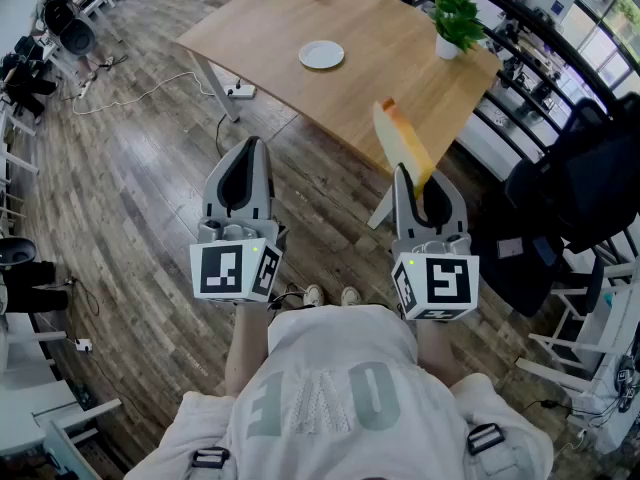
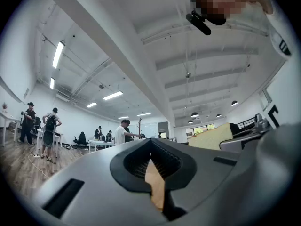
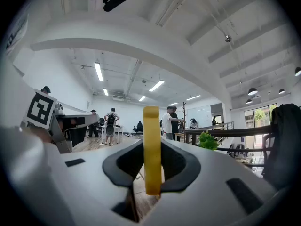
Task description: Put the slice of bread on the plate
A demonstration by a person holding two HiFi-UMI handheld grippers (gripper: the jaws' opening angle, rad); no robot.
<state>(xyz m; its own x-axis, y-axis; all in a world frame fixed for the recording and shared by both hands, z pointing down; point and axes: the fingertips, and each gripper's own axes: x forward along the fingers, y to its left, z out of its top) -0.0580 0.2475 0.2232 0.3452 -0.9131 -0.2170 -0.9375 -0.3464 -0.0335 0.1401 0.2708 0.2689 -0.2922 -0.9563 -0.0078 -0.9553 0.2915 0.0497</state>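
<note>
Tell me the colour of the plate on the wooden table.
The plate is plain white, with no pattern. It shows best in the head view.

The left gripper [image 1: 248, 153] and the right gripper [image 1: 415, 183] are smooth grey shells with black ridged lining inside. At the back of each sits a white cube [image 1: 235, 270] [image 1: 437, 285] with black square marks and a tiny green light. The person wears a pale T-shirt [image 1: 330, 398] with big faded letters, black buckles [image 1: 482, 438] and light shoes [image 1: 315, 295]
</note>
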